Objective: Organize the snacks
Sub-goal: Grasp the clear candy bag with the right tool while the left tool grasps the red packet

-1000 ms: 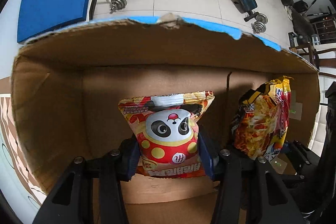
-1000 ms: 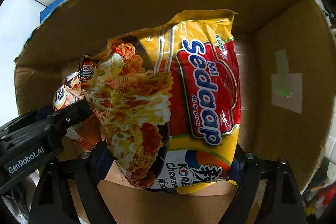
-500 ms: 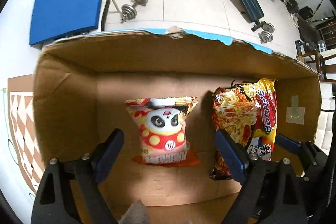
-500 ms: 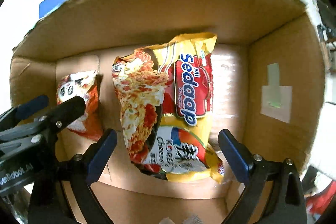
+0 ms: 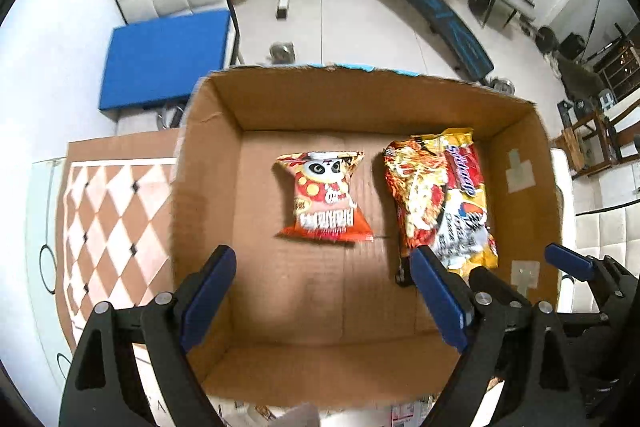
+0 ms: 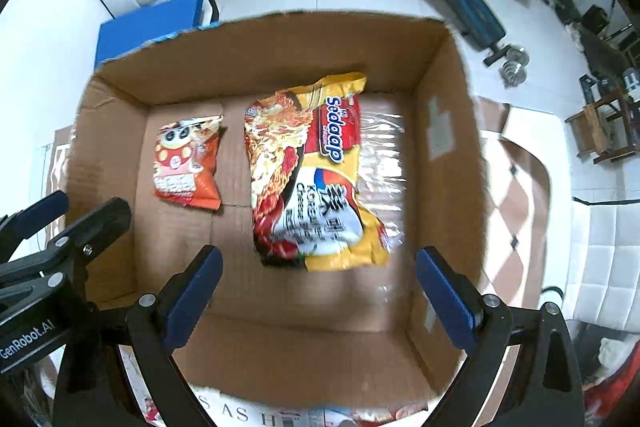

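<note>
Inside the cardboard box (image 5: 208,163), toward its left half, the panda snack bag (image 5: 326,201) lies flat on the floor. Just right of it, apart from it, lies the yellow Sedaap noodle packet (image 6: 316,175), nearer the box's right wall. Above the box's near edge, the left gripper (image 5: 324,301) hangs with jaws spread wide, holding nothing, and the right gripper (image 6: 318,301) is likewise splayed and empty.

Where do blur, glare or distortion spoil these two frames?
Left wrist: fisheye bends the cardboard box walls; panda snack bag smeared at its lower edge. Right wrist: glare on plastic beside the Sedaap noodle packet; box edges motion-blurred.
</note>
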A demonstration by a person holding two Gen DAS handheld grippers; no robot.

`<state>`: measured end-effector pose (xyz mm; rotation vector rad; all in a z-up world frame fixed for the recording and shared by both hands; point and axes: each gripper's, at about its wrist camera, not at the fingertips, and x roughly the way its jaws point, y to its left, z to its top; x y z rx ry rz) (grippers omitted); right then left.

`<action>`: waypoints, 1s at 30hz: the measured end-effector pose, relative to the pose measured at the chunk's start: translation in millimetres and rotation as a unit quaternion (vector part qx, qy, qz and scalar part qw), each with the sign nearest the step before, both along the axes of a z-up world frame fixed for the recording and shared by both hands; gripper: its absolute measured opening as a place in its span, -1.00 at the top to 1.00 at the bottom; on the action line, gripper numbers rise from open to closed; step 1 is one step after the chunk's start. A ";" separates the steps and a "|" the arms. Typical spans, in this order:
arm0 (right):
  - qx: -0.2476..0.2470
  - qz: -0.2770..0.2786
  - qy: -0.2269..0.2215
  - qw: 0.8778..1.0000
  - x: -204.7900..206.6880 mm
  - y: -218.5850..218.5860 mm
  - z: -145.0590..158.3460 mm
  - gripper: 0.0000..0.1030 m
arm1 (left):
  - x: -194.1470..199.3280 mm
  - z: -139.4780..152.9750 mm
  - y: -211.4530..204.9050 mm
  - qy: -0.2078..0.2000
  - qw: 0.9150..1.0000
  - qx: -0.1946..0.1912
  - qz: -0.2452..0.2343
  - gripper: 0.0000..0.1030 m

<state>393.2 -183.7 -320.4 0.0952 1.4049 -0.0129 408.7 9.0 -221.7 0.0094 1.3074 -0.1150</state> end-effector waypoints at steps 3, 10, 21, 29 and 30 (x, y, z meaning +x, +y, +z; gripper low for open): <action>-0.011 -0.003 -0.026 1.000 -25.9 0.4 39.1 -0.93 | -23.2 17.1 4.9 -0.031 0.999 0.003 0.005 -0.73; -0.023 -0.007 -0.082 0.996 -76.7 24.7 111.3 -0.93 | -72.0 59.1 3.7 -0.084 0.996 0.009 0.009 -0.73; 0.016 -0.036 -0.102 0.994 -150.2 24.9 164.2 -0.93 | -141.1 87.3 22.7 -0.094 0.995 -0.013 0.024 -0.73; 0.099 -0.058 0.034 0.993 -225.8 33.6 99.5 -0.93 | -217.6 34.3 63.6 -0.012 0.999 0.032 0.039 -0.73; 0.109 -0.062 0.061 0.990 -239.5 38.4 83.3 -0.93 | -230.3 22.8 71.7 0.004 0.998 0.037 0.043 -0.73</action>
